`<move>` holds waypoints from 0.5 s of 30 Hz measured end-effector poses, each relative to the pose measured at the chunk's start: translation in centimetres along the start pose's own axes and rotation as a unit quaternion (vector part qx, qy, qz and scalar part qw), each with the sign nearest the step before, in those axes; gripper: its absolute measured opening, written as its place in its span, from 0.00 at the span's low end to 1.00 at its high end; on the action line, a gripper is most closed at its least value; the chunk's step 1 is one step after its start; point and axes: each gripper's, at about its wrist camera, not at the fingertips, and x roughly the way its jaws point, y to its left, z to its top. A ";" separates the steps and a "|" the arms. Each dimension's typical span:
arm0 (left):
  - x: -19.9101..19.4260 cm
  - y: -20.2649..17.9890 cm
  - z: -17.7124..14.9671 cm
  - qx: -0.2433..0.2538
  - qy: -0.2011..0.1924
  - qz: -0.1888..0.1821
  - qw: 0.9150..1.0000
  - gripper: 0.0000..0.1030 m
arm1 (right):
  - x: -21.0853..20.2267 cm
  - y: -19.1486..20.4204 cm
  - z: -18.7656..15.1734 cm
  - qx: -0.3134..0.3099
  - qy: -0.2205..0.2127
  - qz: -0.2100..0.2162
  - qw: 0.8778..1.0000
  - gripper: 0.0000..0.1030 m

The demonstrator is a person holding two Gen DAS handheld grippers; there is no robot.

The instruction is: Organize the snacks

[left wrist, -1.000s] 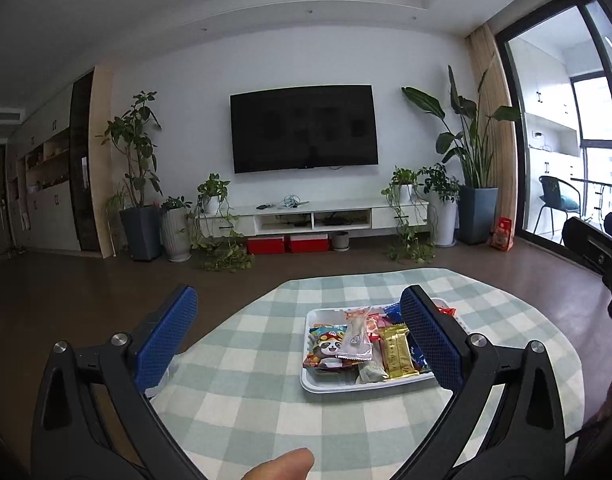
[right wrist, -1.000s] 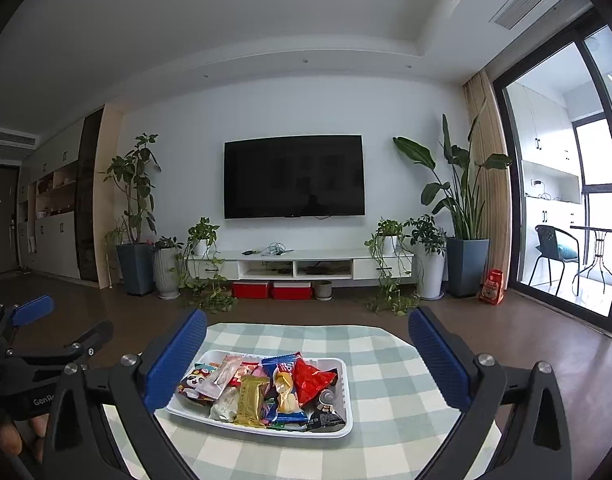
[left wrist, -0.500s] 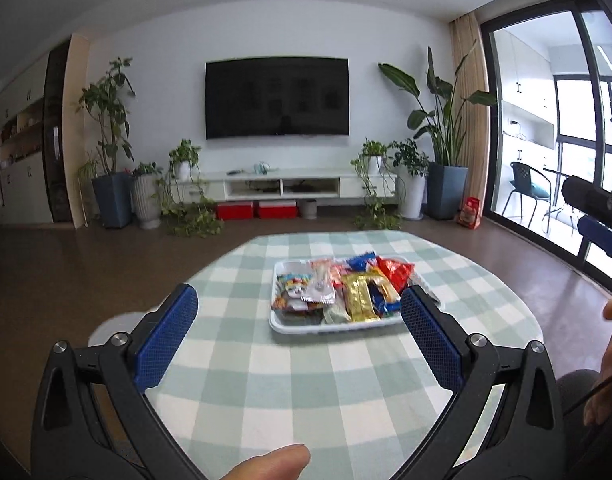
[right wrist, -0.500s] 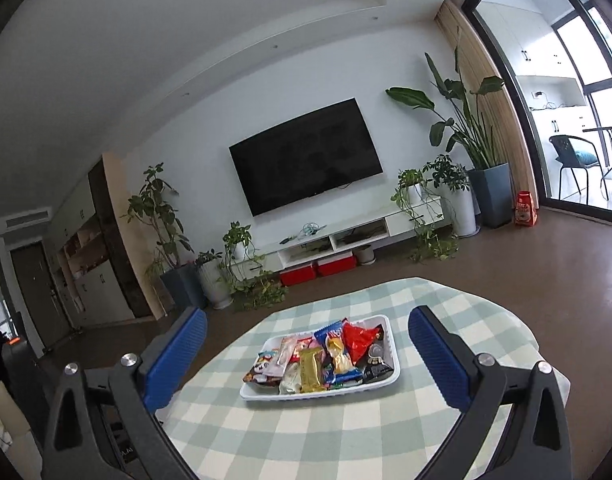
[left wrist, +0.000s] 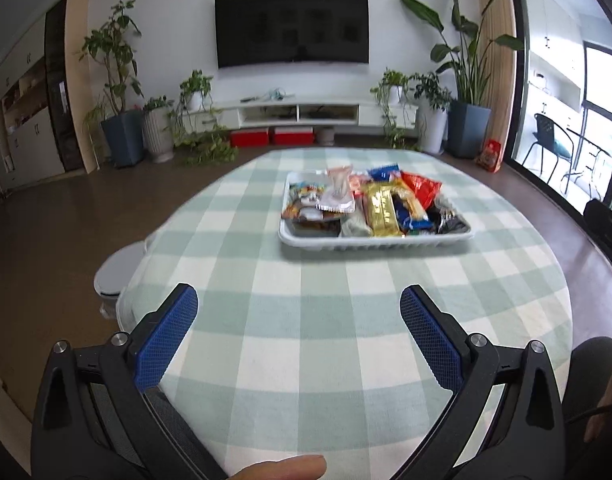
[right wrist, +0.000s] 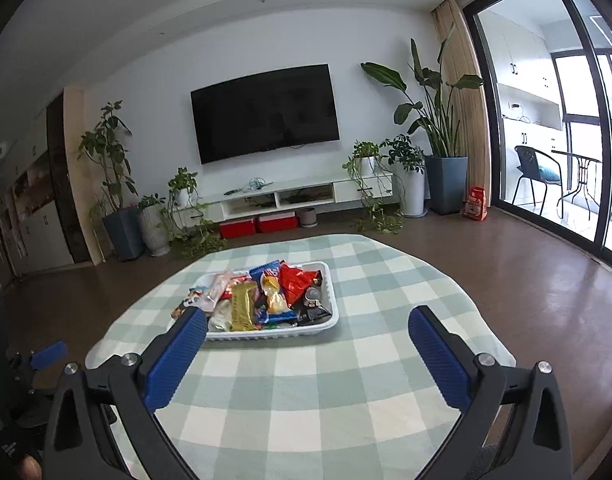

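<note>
Snacks point(left wrist: 380, 206) are heaped in a white tray point(left wrist: 374, 240), and that tray sits toward the far side of the round surface point(left wrist: 306, 360) under its green-and-white checked cloth, well ahead of both tools. Working down in size: the surface fills the lower half of each view, with brown floor around it and a dark television point(right wrist: 265, 112) on the white wall beyond, potted plants either side of a low white cabinet point(right wrist: 289, 196). The left hand-held gripper point(left wrist: 299, 304) hovers over the near part of the cloth, blue pads spread wide, nothing between them, the tray well apart from its tips. The right hand-held gripper point(right wrist: 308, 320) is spread wide too and carries nothing; in its view the left pad overlaps the tray's near left corner, though I cannot tell whether it touches. In the tray, a gold wrapper point(left wrist: 381, 210) lies lengthwise near the middle, a red packet point(left wrist: 422, 190) sits to its right, a pale pink-and-white sachet point(left wrist: 338, 192) rests on top at the left, and a blue packet point(left wrist: 384, 171) peeks out at the back. A fingertip point(left wrist: 281, 467) shows at the bottom edge of the left view.
</note>
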 end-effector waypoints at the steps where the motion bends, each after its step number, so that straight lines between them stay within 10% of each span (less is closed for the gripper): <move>1: 0.6 0.2 -0.3 -0.003 0.009 -0.001 1.000 1.00 | 0.2 0.0 -0.2 -0.002 0.007 -0.002 1.000 1.00; 15: 3.2 -0.1 -1.8 -0.002 0.048 -0.015 0.999 1.00 | 3.0 0.3 -3.6 -0.012 0.100 -0.003 0.995 1.00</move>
